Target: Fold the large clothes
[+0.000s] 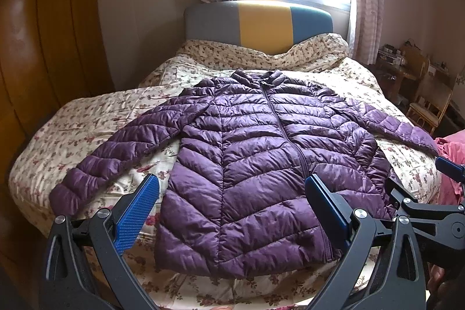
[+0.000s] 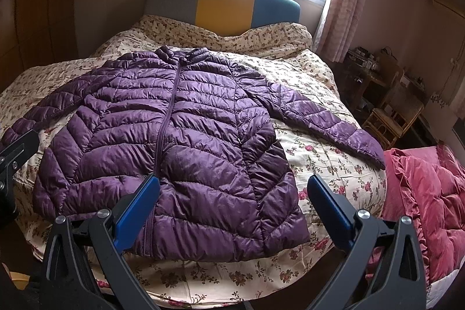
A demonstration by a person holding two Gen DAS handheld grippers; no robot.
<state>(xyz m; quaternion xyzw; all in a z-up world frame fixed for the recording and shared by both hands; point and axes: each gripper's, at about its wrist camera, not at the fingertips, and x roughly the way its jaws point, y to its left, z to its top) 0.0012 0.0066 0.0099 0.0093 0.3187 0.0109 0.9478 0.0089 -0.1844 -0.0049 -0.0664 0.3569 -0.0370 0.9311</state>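
Left wrist view: purple quilted puffer jacket (image 1: pixel 247 153) lies flat, zipped, sleeves spread, on the floral bed (image 1: pixel 96 118); left claw (image 1: pixel 231 195) spread wide, empty, above its hem. Right wrist view: right claw (image 2: pixel 232 195) likewise released, holding nothing, over the jacket's (image 2: pixel 174 130) lower right side.

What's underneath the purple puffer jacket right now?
The purple puffer jacket lies flat, zipped, on the floral quilt covering the bed. The quilt shows all around it; whatever sits directly beneath the jacket's body is covered and cannot be seen.
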